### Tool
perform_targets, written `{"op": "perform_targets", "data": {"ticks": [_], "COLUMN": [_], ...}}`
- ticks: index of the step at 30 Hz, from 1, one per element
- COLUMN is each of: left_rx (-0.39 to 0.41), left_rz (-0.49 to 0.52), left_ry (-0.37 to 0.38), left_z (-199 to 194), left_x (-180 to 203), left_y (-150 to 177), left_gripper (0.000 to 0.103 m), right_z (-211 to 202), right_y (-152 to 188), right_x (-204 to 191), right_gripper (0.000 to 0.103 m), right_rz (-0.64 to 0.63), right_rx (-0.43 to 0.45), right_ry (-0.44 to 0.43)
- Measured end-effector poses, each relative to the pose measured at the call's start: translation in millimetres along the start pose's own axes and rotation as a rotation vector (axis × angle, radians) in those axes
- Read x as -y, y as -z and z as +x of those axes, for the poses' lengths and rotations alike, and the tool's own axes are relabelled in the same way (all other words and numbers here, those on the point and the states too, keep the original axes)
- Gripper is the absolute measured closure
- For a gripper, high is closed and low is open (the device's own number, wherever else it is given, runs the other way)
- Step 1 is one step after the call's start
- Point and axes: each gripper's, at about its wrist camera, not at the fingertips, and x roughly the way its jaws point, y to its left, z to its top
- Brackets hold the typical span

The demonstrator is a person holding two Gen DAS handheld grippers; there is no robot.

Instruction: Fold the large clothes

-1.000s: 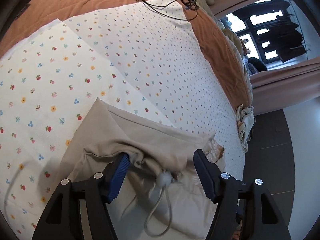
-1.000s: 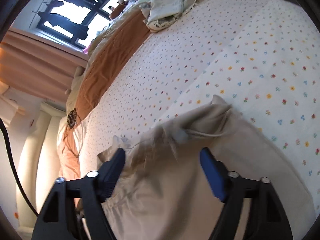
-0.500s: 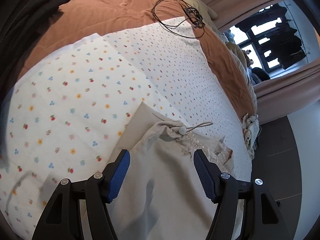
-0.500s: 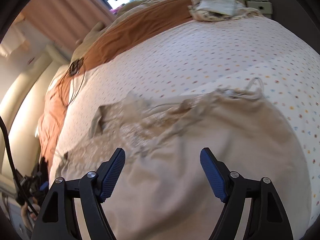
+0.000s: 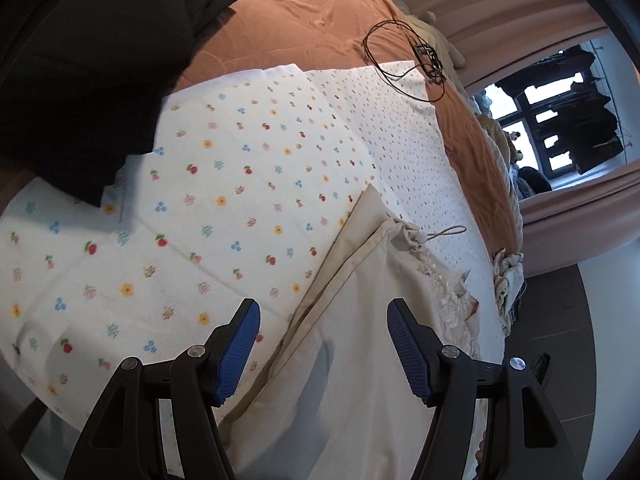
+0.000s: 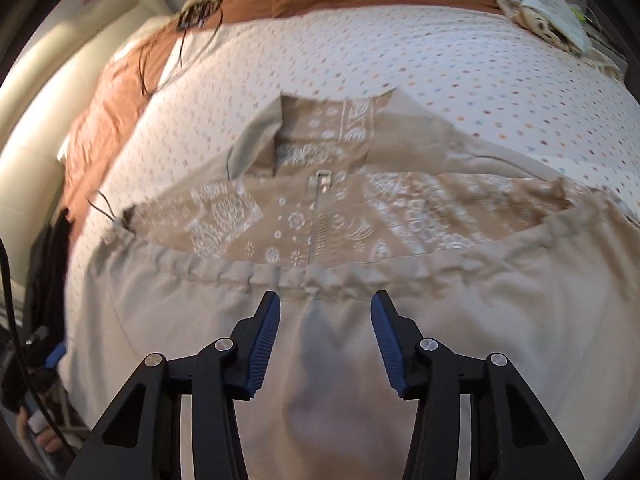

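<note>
A beige garment (image 6: 360, 344) lies spread flat on a bed, filling the lower half of the right wrist view. Its plain lower panel is folded up over the chest, and the gathered hem (image 6: 280, 276) runs side to side just beyond the right gripper (image 6: 325, 330). Past the hem, a band of white paisley print (image 6: 416, 216) and a central zipper (image 6: 320, 208) lead up to the open collar (image 6: 332, 120). The right gripper hovers over the plain fabric with its blue-padded fingers (image 6: 264, 340) spread apart, holding nothing.

In the left wrist view, the left gripper (image 5: 324, 344) hangs above the garment's side edge (image 5: 340, 268), its blue fingers (image 5: 240, 344) also wide apart and empty. That edge runs diagonally away from the gripper to a corner where a drawstring loop (image 5: 444, 234) rests on the bedding. Bare sheet lies to the left of that edge.

The bed surface is a white sheet with small coloured flowers and cherries (image 5: 224, 208), overlapping a finer-dotted white sheet (image 5: 404, 136). Beyond both is a rust-brown blanket (image 5: 304, 12) with a black cable (image 5: 400, 52) coiled on it. Dark clothing (image 5: 100, 60) is heaped at the far left. A crumpled pale cloth (image 6: 548, 12) sits at the bed's far edge. Pink curtains (image 5: 500, 8) frame a bright window (image 5: 548, 112).
</note>
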Motion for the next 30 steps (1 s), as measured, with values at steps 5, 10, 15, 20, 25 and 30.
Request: {"op": "perform_targets", "data": {"ticks": [5,10,15,20,25,30], "left_rx": [0.013,0.011,-0.008,-0.049,-0.105,-0.126], "left_rz": [-0.004,-0.026,-0.059,-0.087,-0.093,-0.105], "left_ry": [-0.007,0.007,0.037,0.063,0.082,0.099], "left_z": [-14.4,-24.1,-32.0,-35.0,-21.1,2.5], "left_x": [-11.0,-21.0,-30.7,-36.3,-34.6,-28.8], "left_y": [15.4,29.0,44.2,63.4,76.0,74.0], "left_gripper": [0.036,0.036,0.036,0.036,0.036,0.036], "right_z": [38.3,24.2,13.5,37.0,47.0,46.8], "right_y": [-4.2,-26.1,-42.5,-40.9,-40.6,-41.8], "right_x": [-8.7,-9.6,-8.6,-3.4,-9.3,-2.8], "right_gripper": [0.075,0.095,0.095,0.095,0.095,0.095], "right_rz": [-0.051,-0.083,-0.063,-0.04,-0.036,-0.022], "right_rx": [-0.051,0.015,0.054,0.023,0.021,0.008], "right_ry": [0.086,0.081,0.078,0.085,0.092,0.052]}}
